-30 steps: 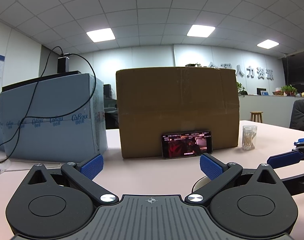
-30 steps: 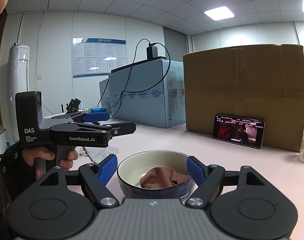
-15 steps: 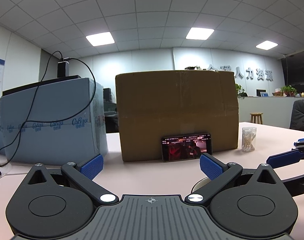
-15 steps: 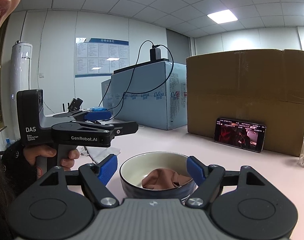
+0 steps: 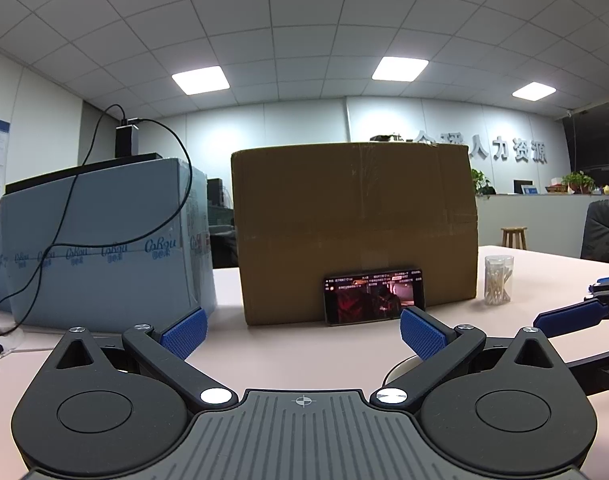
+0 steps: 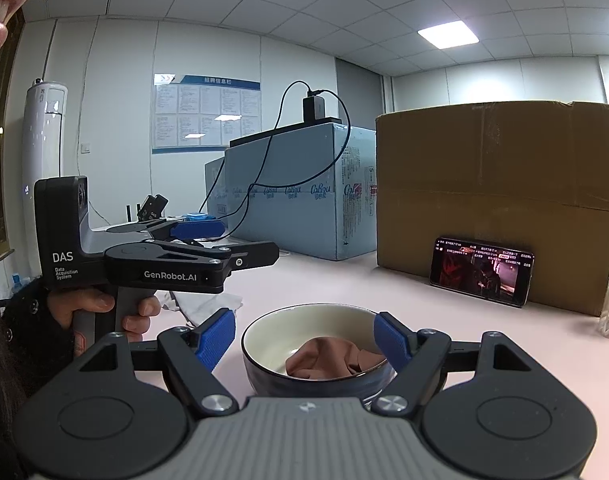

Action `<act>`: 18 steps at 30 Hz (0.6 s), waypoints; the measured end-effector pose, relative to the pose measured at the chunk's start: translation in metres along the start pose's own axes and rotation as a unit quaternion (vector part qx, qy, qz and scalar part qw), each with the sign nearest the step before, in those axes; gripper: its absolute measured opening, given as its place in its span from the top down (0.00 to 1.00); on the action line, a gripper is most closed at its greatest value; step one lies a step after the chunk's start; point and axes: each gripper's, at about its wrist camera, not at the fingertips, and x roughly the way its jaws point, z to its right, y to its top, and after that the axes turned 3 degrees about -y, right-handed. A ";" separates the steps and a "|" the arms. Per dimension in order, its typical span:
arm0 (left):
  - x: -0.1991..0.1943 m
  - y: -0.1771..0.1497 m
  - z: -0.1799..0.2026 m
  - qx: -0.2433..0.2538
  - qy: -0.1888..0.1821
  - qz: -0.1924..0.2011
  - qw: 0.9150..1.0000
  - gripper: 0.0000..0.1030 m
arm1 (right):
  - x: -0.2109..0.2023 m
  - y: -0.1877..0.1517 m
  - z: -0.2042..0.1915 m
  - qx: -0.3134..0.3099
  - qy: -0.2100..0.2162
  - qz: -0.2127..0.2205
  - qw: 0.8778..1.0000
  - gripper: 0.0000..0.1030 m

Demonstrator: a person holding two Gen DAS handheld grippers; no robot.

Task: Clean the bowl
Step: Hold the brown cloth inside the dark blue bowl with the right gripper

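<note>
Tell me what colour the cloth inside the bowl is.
The cloth is a dusty pinkish-brown, seen best in the right wrist view.

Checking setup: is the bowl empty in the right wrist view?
No, a crumpled pink cloth lies inside the bowl.

On the table [image 6: 344, 280], the bowl [image 6: 316, 344] sits nearest, with a crumpled cloth [image 6: 336, 362] lying in it, between the spread fingers of the right hand-held gripper [image 6: 306, 340]. The left hand-held gripper [image 6: 220, 256] is held level to the left of the bowl, with a crumpled tissue [image 6: 208, 304] on the table below it. Far side: printed carton [image 6: 300, 192] at left with a charger [image 6: 313, 109] on top, cardboard box [image 6: 496, 196] to its right, phone [image 6: 482, 270] leaning against the box front, jar of cotton swabs [image 5: 497, 280] right of the box.
</note>
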 end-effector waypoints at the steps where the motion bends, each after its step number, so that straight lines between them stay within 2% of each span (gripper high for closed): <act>1: 0.000 0.000 0.000 0.000 0.000 0.000 1.000 0.00 | 0.000 0.000 0.000 0.000 0.000 0.000 1.000 0.24; 18: 0.001 0.000 0.000 0.000 -0.002 0.001 1.000 0.00 | 0.002 0.000 0.000 -0.002 0.003 -0.002 1.000 0.24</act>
